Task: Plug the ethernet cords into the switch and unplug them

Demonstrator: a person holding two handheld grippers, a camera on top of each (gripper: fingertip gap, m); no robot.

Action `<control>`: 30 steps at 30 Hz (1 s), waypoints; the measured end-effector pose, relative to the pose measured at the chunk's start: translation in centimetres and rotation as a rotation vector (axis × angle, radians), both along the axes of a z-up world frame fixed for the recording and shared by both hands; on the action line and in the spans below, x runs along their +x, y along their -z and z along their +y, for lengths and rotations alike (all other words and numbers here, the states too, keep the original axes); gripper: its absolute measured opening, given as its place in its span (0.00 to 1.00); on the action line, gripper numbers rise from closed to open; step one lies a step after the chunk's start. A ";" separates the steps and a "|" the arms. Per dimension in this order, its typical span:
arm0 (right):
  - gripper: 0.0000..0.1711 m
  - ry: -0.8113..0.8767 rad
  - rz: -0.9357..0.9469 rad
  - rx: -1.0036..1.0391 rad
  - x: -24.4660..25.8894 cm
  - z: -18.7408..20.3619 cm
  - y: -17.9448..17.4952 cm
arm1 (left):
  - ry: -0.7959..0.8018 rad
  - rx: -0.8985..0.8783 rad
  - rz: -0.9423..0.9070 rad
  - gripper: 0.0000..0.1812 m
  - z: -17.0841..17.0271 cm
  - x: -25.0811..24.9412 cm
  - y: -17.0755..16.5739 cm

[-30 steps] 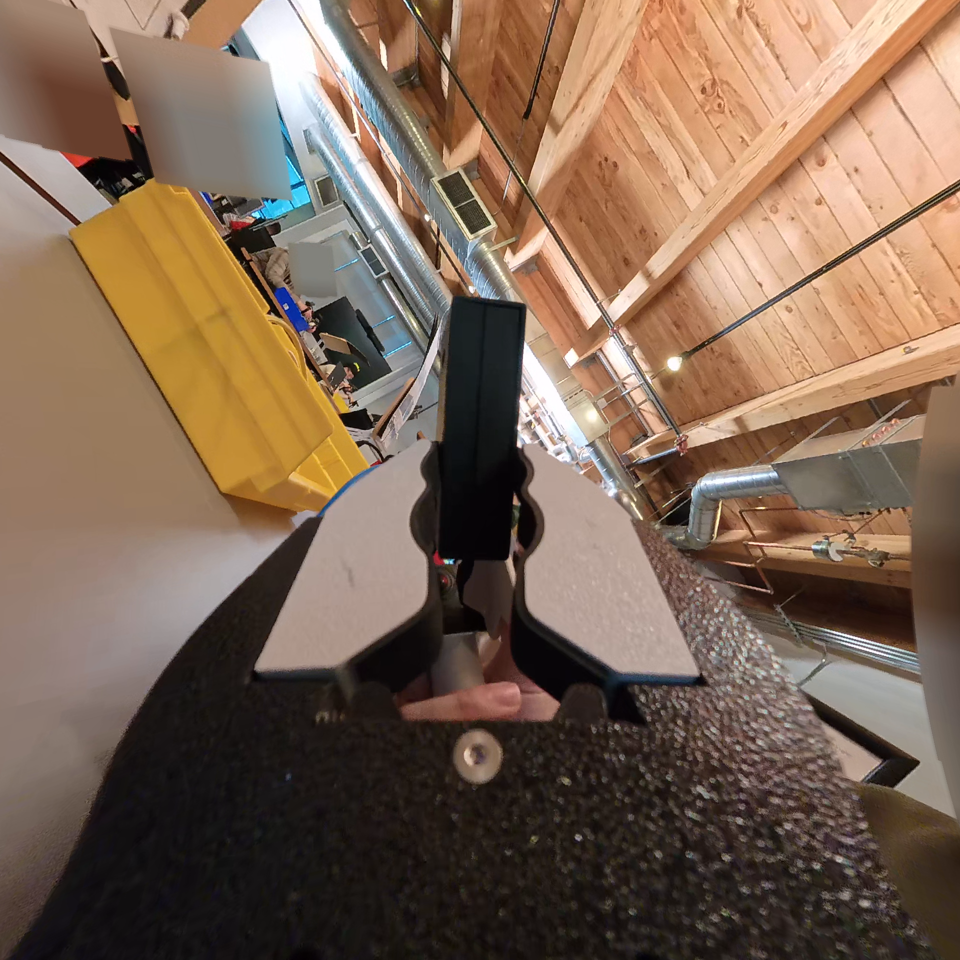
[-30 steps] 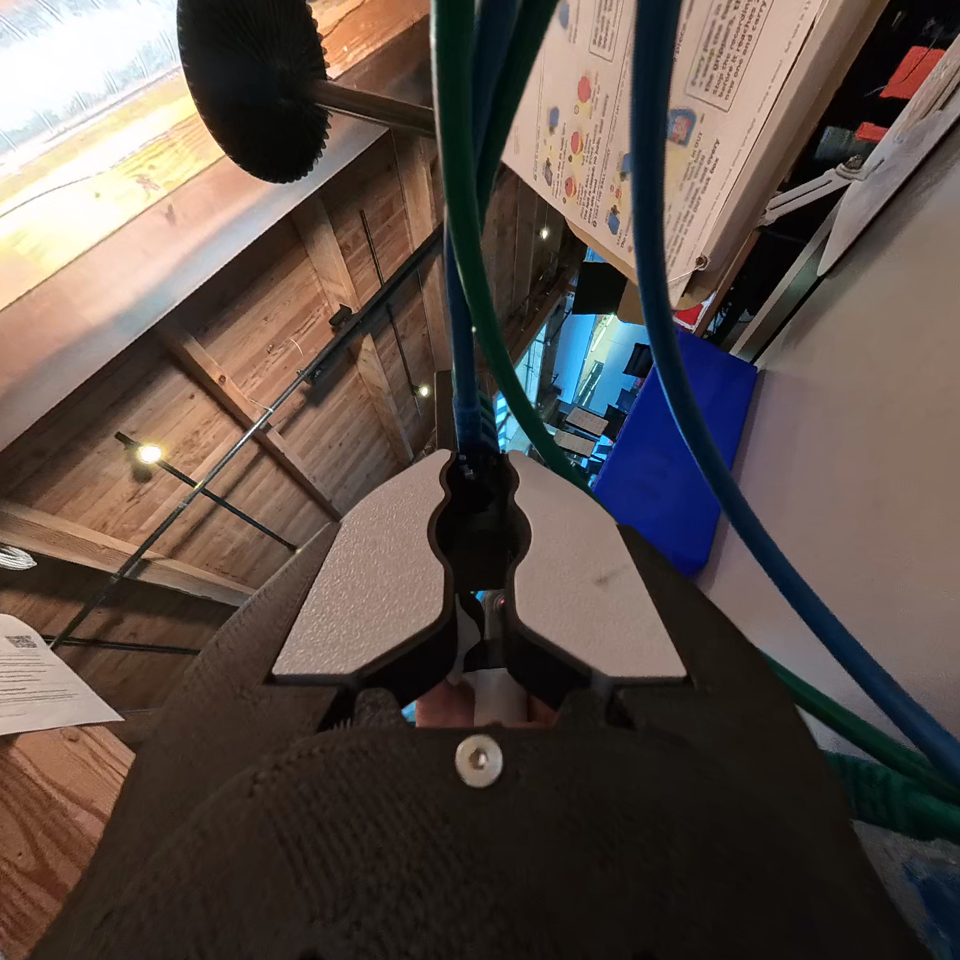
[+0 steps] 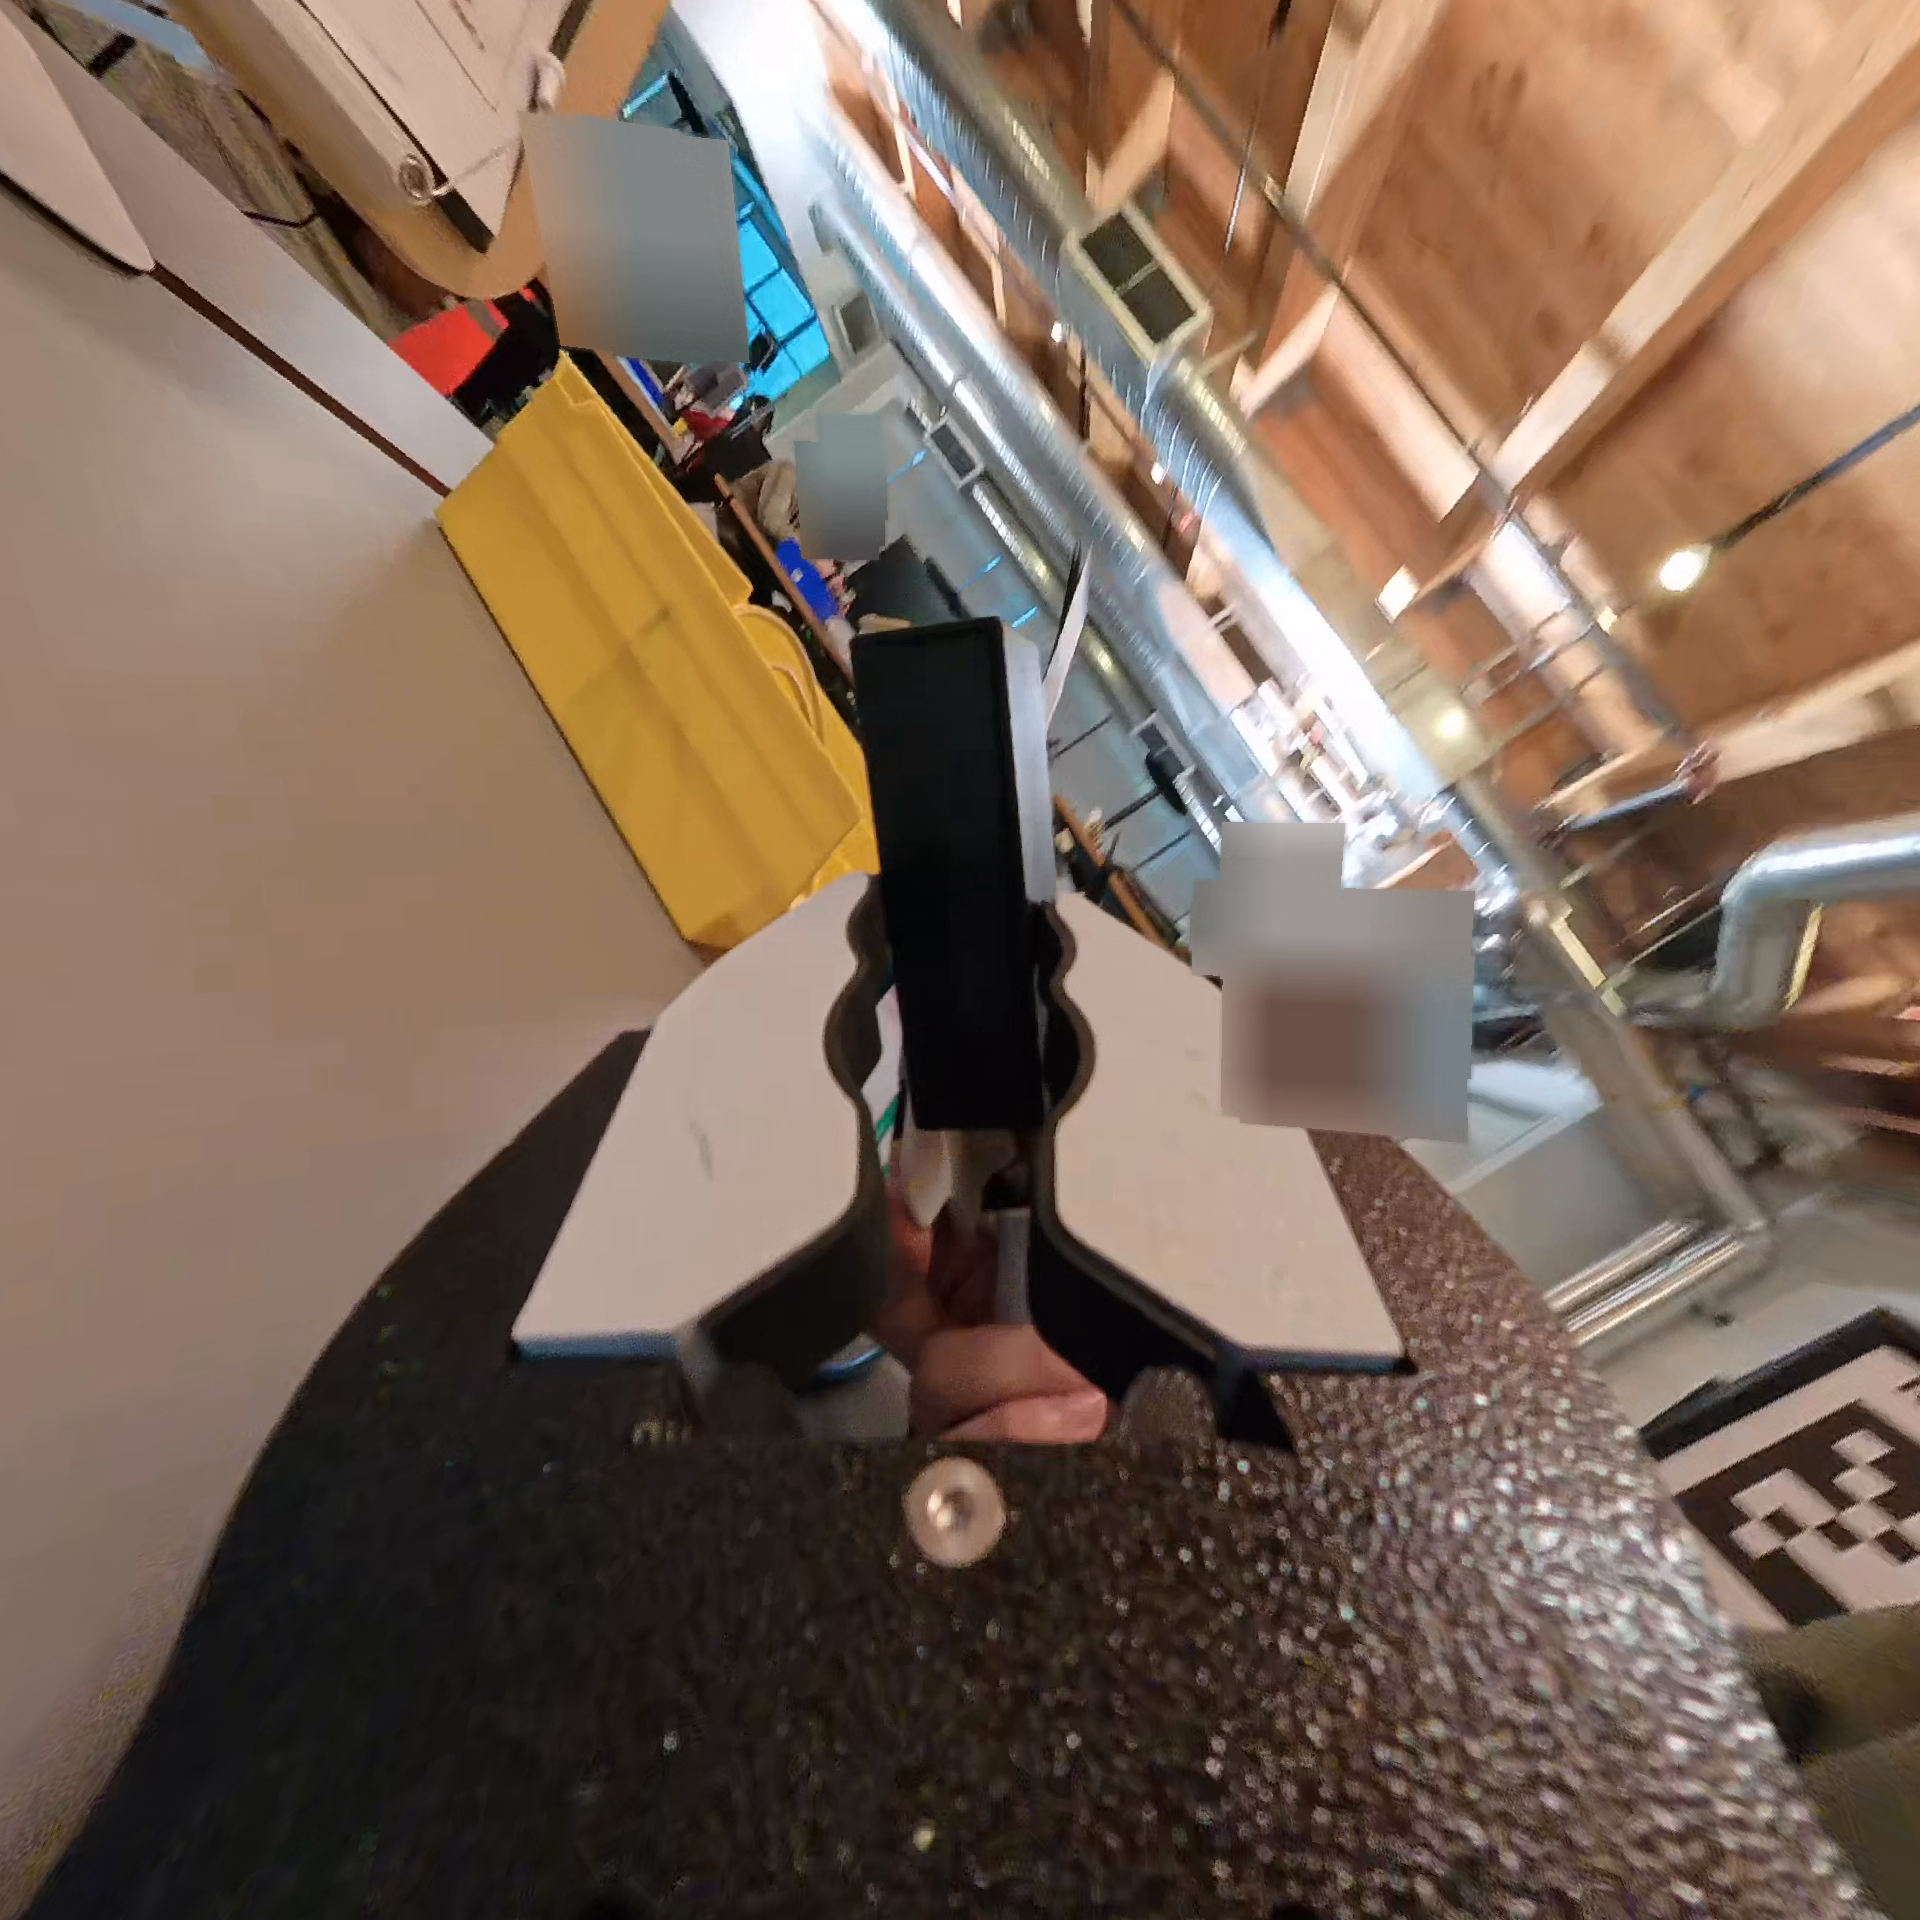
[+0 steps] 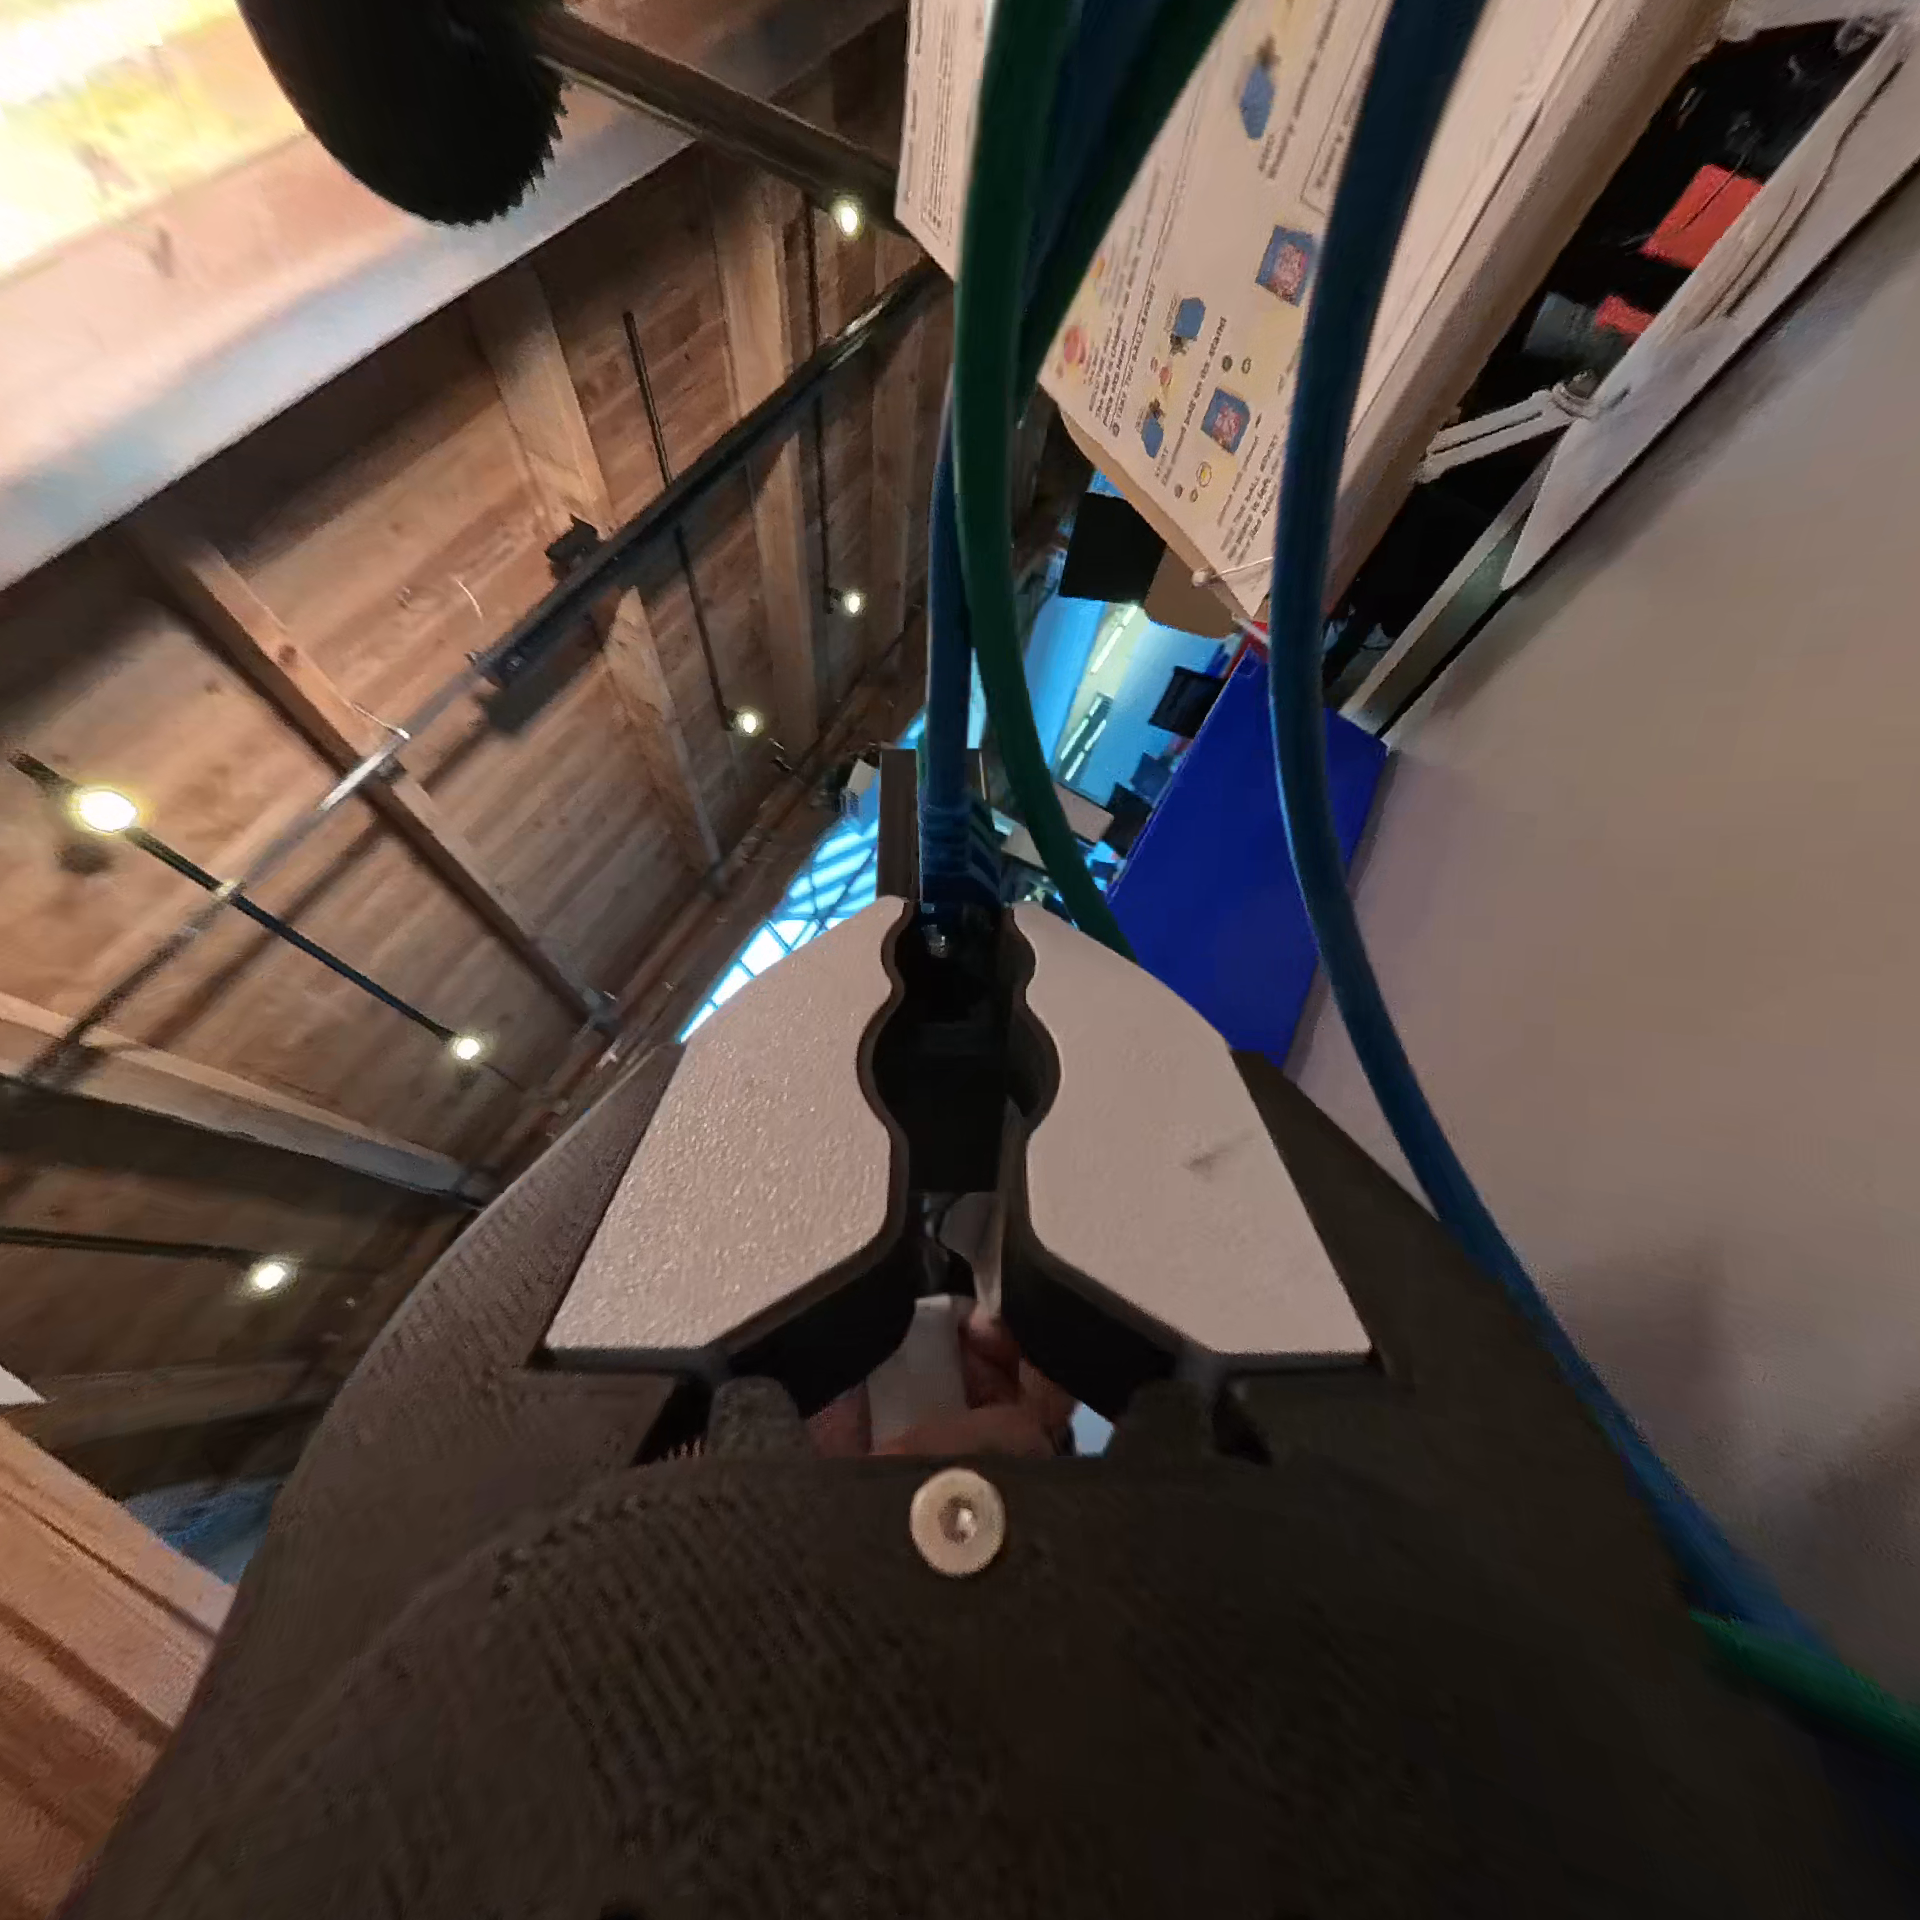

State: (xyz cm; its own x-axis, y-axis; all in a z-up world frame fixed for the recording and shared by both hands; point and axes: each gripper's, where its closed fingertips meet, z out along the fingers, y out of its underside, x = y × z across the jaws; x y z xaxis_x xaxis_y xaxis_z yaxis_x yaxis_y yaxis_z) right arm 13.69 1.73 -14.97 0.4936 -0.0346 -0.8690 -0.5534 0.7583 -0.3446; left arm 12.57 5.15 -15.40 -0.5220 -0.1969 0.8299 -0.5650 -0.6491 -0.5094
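- left gripper (image 3: 961, 997) clamped on black switch (image 3: 951, 883); yellow bin (image 3: 644, 665) beside it
- right gripper (image 4: 961, 997) clamped on blue cord (image 4: 951, 821) plug; green cord (image 4: 987, 520) alongside

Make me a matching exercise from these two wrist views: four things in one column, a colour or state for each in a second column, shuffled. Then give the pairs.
Things
1. switch
2. bin on the table beside the left gripper
3. cord plug at the right gripper
4. cord hanging beside that plug

Colours or states
A. green
B. yellow
C. black, clamped between fingers
D. blue, clamped between fingers

Pairs: 1-C, 2-B, 3-D, 4-A
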 end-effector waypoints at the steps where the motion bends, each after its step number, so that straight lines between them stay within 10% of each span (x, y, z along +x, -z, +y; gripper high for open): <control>1: 0.08 0.009 0.007 0.022 0.0 0.0 0.1 | -0.001 -0.037 0.014 0.14 0.0 0.0 0.1; 30: 0.05 -0.032 -0.055 -0.020 0.3 -0.1 0.8 | -0.037 0.020 -0.098 0.14 -0.2 -0.2 0.6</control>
State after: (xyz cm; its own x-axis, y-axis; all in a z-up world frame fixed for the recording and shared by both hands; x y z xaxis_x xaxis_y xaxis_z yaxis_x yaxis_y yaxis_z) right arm 14.02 1.59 -15.79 0.5419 -0.0355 -0.8397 -0.5567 0.7333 -0.3903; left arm 12.36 4.95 -16.01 -0.5926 -0.2333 0.7710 -0.4876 -0.6580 -0.5739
